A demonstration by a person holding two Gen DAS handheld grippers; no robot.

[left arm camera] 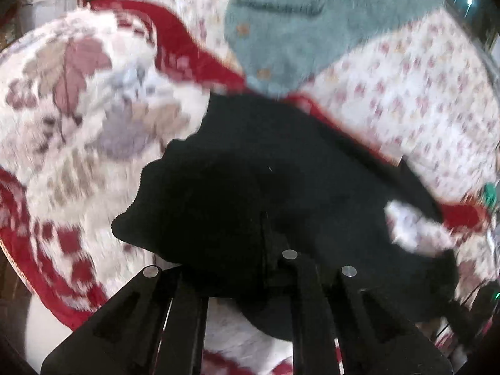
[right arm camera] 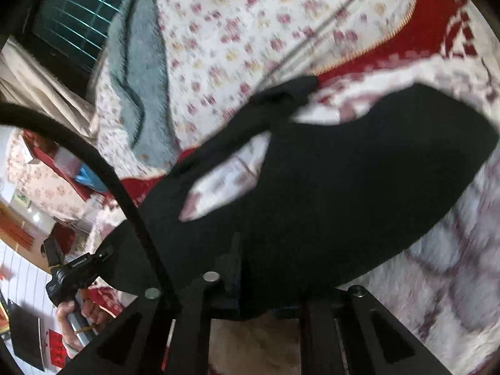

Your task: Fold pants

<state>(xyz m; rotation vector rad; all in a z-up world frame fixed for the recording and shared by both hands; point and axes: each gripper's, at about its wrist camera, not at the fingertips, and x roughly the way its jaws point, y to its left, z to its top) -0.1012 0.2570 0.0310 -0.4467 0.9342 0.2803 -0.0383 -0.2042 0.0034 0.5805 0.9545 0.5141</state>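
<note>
The right claw (right arm camera: 237,268) is clamped on the limp black fabric pants (right arm camera: 328,193), which are lifted above a red-and-white floral blanket (right arm camera: 437,265).

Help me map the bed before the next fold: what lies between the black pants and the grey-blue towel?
In the left wrist view a red blanket border runs between the black pants and the grey-blue towel, atop the floral sheet.
</note>
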